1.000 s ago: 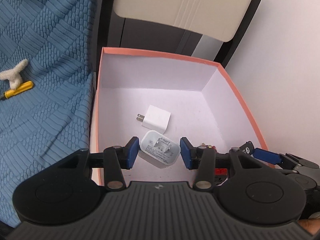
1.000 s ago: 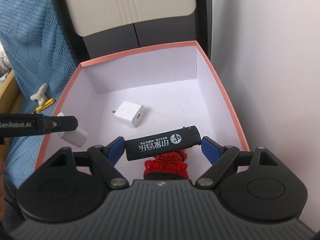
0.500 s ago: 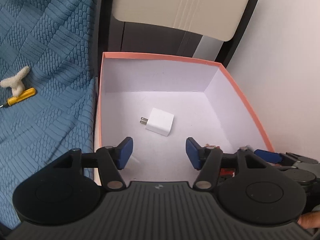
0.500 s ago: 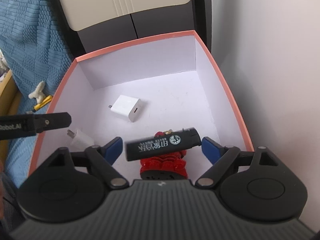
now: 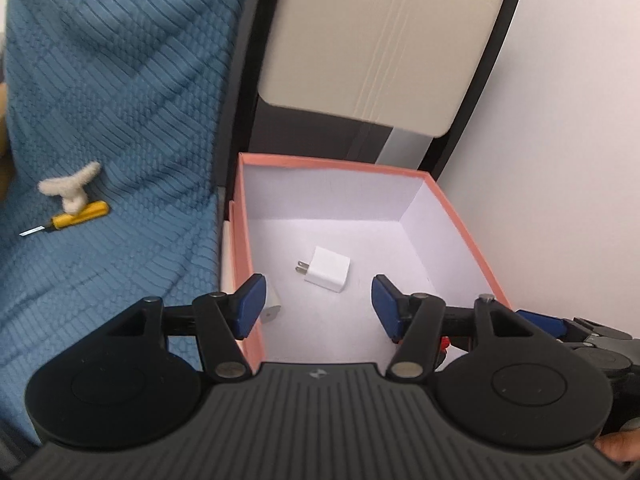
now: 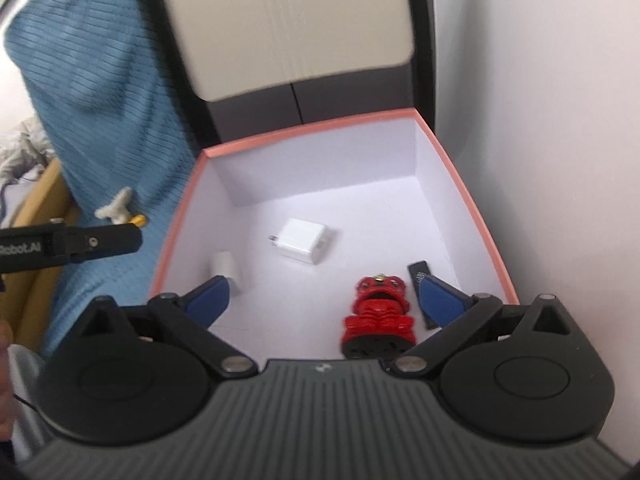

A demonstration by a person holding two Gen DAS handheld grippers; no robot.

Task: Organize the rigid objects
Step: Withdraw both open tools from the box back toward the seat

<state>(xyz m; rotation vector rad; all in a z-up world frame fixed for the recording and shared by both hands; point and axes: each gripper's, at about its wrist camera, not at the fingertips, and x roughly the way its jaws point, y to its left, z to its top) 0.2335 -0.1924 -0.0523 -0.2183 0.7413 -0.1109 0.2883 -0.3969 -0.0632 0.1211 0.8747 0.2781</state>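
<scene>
A salmon-rimmed box (image 5: 332, 162) with a white inside holds a white plug charger (image 5: 326, 274). A second pale charger (image 5: 272, 306) peeks out beside my left gripper's left finger. My left gripper (image 5: 318, 304) hangs open above the box's near edge with nothing in it. In the right wrist view the box (image 6: 304, 136) holds the white charger (image 6: 302, 240), the pale charger (image 6: 226, 266) by the left wall, a red figurine (image 6: 378, 312) and a black lighter (image 6: 419, 274). My right gripper (image 6: 324, 300) is above them, jaws opening, gripping nothing.
A blue textured blanket (image 5: 104, 92) lies left of the box, with a yellow screwdriver (image 5: 78, 216) and a small white fuzzy piece (image 5: 70, 186) on it. A beige and black cabinet (image 5: 376, 48) stands behind the box, with a white wall (image 5: 568, 160) to the right.
The left gripper let go of the pale charger, which now lies by the box's left wall. The right gripper released the black lighter beside the red figurine. Both grippers rose and pulled back.
</scene>
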